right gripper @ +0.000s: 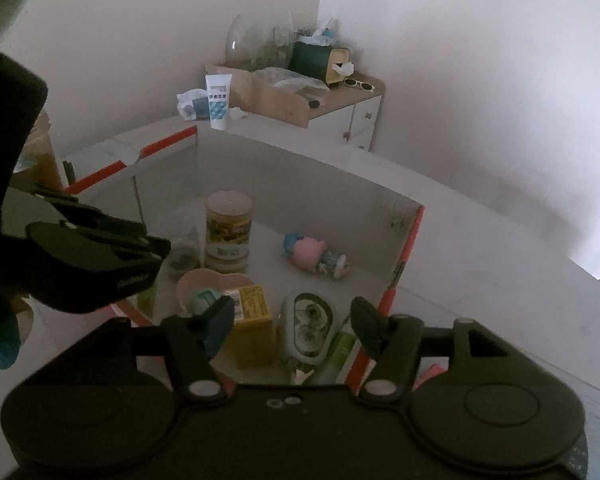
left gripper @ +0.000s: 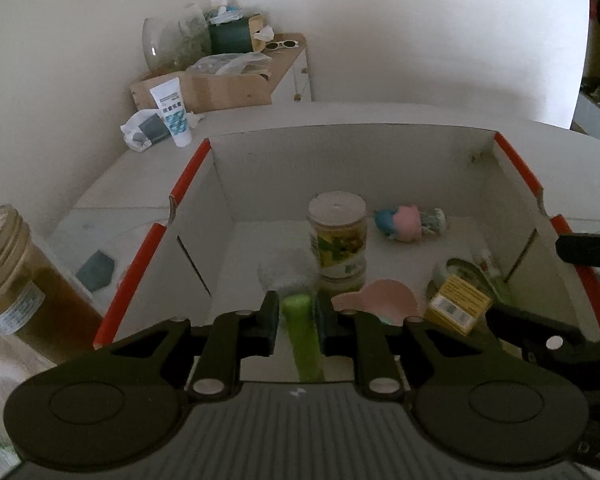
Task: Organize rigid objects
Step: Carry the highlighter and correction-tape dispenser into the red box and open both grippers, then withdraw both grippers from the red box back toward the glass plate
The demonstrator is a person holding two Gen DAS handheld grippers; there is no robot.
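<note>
Presently, in the left wrist view, the left gripper [left gripper: 298, 320] is seen closed narrowly on the green handle of a brush [left gripper: 300, 334], whose pale grey head rises just in front of the fingers. The brush is held over the near edge of the white box [left gripper: 352, 140], short of the tall labelled jar [left gripper: 337, 236] standing at the box's middle. A pink dish [left gripper: 374, 300] lies just right of the jar's foot. The release is judged best made low, left of the jar, so that it is not toppled.

In the right wrist view, the right gripper [right gripper: 292, 328] is seen with jaws apart and nothing between them, above the box's near right corner. Beneath it lie a yellow carton [right gripper: 252, 312] and an oval case [right gripper: 310, 326]. It is judged that this hand should be kept clear until the brush is set down.
</note>
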